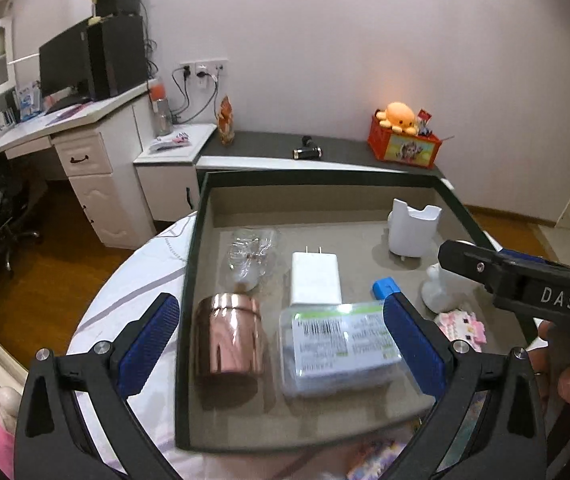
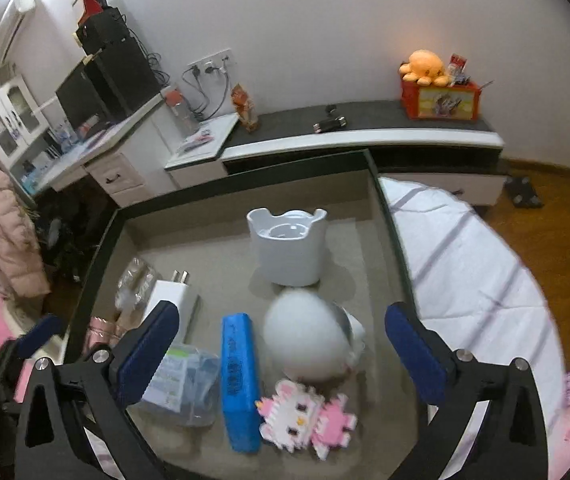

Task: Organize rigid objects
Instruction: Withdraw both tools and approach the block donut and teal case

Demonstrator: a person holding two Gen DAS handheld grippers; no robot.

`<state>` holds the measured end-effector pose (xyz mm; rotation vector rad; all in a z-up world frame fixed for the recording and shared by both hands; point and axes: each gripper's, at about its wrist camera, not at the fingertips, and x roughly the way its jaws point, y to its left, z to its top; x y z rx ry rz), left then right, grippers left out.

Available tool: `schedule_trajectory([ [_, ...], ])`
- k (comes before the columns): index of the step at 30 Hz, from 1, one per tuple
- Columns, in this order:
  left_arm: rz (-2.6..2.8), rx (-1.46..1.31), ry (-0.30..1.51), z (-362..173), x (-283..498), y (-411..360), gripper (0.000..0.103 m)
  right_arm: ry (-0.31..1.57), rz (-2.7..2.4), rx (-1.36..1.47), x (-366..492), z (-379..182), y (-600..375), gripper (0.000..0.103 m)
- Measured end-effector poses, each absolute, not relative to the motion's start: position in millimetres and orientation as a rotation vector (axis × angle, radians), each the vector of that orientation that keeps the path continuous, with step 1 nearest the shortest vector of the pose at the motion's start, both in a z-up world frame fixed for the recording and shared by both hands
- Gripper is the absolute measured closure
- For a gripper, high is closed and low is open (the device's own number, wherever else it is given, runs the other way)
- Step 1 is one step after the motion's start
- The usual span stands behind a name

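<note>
A dark-rimmed tray (image 1: pixel 191 280) (image 2: pixel 97 256) with a grey floor holds several rigid objects. In the left wrist view I see a copper can (image 1: pixel 227 342), a clear labelled box (image 1: pixel 339 346), a white charger (image 1: pixel 315 278), crumpled clear plastic (image 1: pixel 251 256), a white cup holder (image 1: pixel 411 230) and a blue box (image 1: pixel 385 289). The right wrist view shows the blue box (image 2: pixel 239 380), a white egg-shaped object (image 2: pixel 309 338), a pink-and-white block figure (image 2: pixel 305 412) and the white cup holder (image 2: pixel 287 246). My left gripper (image 1: pixel 281 340) is open above the can and clear box. My right gripper (image 2: pixel 281 354) is open above the blue box and egg, empty.
The tray rests on a white striped cloth (image 2: pixel 465 272) over a round table. Behind stand a low dark-topped cabinet (image 1: pixel 325 148) with an orange crate (image 1: pixel 403 146) and plush toy, and a white desk (image 1: pixel 81 140) with a monitor. Wooden floor lies around.
</note>
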<state>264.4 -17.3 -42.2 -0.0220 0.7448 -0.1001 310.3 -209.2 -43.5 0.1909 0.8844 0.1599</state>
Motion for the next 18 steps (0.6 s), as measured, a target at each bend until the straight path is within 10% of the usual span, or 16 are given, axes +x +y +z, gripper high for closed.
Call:
schedule_trajectory([
  [18,-0.047,-0.1,0.634,-4,143,13,0.0,0.631,0.159,0.104,148,10,-200,0.0],
])
